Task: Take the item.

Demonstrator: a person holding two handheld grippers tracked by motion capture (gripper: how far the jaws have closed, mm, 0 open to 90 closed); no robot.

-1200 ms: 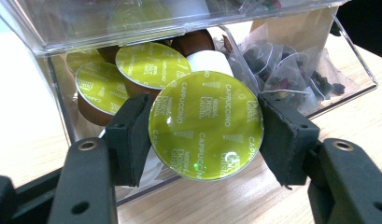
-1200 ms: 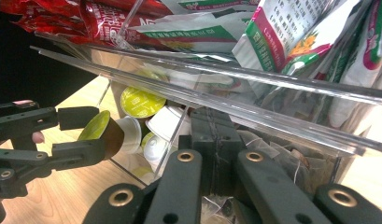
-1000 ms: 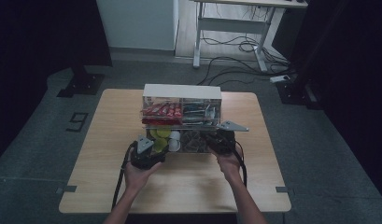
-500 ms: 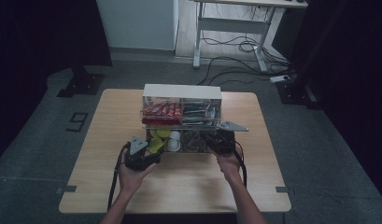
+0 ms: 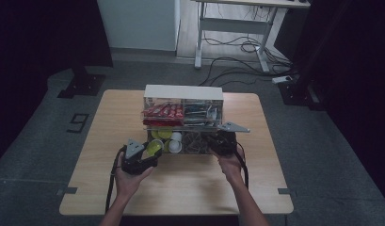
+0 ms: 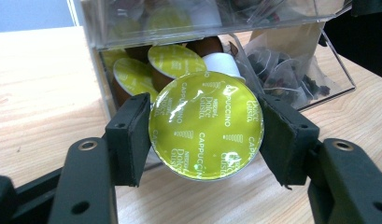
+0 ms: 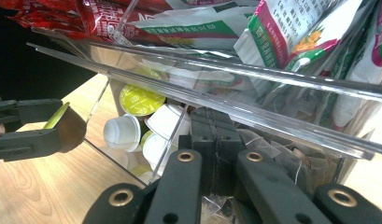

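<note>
A clear two-tier organizer [image 5: 183, 92] stands mid-table, red and green sachets above, its lower drawer [image 6: 338, 70] tilted open. Yellow-lidded and white capsules [image 7: 124, 131] fill the drawer's left bin, tea bags [image 6: 277, 65] its right. My left gripper [image 6: 205, 135] is shut on a yellow-green Cappuccino capsule [image 6: 207, 126], held just in front of the left bin, lid facing the camera. In the high view that gripper [image 5: 150, 151] sits at the organizer's front left. My right gripper [image 7: 212, 135] is shut on the drawer's clear front wall beside the tea bags, at the front right [image 5: 221, 141].
The wooden table [image 5: 190, 188] has bare surface in front of the organizer and on both sides. From the right gripper view the left gripper [image 7: 62, 126] with its capsule hangs left of the drawer. Cables and a desk frame [image 5: 232, 28] lie on the floor beyond.
My left gripper has drawn back from the drawer's left bin toward the person and slightly left, carrying the capsule. The right gripper has stayed on the drawer.
</note>
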